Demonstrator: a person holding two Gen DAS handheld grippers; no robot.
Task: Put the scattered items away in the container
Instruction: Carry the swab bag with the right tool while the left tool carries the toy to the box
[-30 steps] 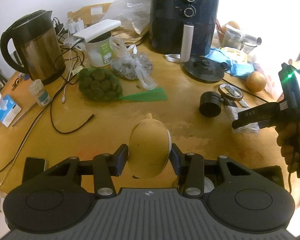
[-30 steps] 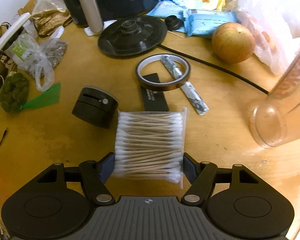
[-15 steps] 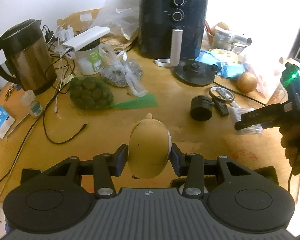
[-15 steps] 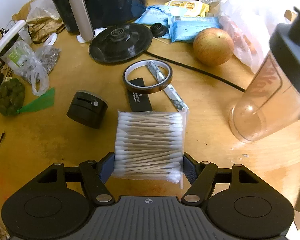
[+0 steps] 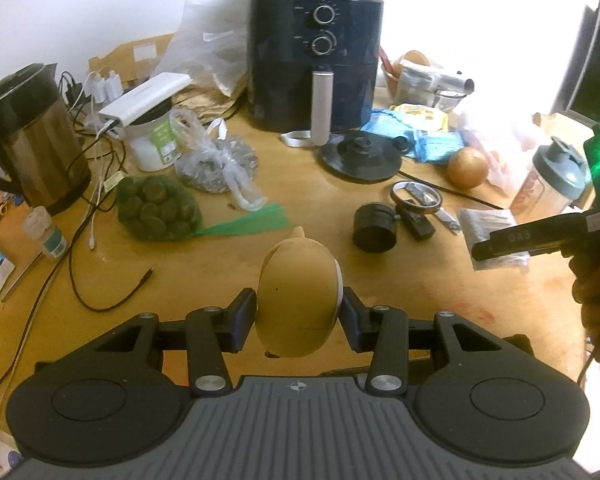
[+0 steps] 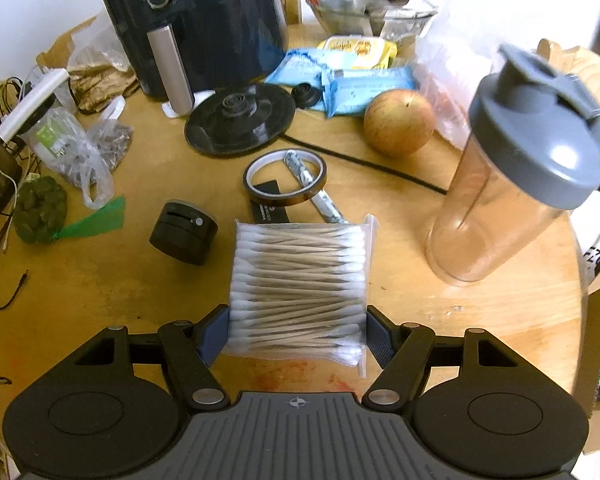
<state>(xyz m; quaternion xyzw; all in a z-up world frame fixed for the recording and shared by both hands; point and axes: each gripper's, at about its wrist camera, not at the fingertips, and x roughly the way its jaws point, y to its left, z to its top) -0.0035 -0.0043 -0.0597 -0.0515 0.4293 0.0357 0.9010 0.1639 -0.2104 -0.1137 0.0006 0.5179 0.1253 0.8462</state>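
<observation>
My left gripper is shut on a tan egg-shaped object with a white edge, held above the wooden table. My right gripper is shut on a clear pack of cotton swabs, also held above the table. The right gripper and its swab pack also show at the right of the left wrist view. No container is clearly in view; a cardboard edge shows at the far right.
On the table stand a black air fryer, a kettle, a kettle base, a shaker bottle, an apple, a tape ring, a black puck, a green net bag and loose cables.
Both grippers have risen and drawn back from the table with their loads; more of the table and the shaker bottle now shows.
</observation>
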